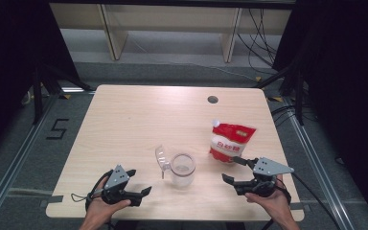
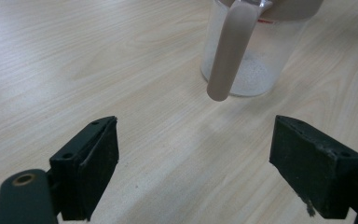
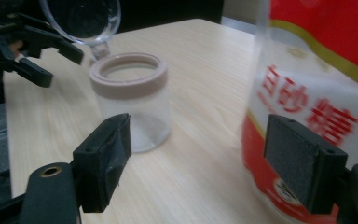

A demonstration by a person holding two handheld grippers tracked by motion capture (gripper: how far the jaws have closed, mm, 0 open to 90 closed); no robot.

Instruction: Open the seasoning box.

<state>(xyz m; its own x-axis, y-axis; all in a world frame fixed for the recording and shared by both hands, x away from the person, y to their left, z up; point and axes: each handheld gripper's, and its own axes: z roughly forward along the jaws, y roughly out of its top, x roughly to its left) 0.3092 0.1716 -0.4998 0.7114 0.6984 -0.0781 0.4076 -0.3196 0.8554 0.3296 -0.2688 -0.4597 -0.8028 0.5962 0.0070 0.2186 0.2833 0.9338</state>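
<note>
High view: clear round jar [image 1: 182,169], glossy red pouch [image 1: 230,142]

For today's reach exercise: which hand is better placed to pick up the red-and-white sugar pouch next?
Probably the right. The right gripper stands open beside the red-and-white sugar pouch, while the left gripper lies beyond the clear glass jar.

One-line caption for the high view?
Open-lidded jar and red sugar bag on table, between two open hand-held grippers.

bare table [image 1: 139,115] beyond jar [image 1: 182,170], red bag [image 1: 230,141] blocking right
</note>
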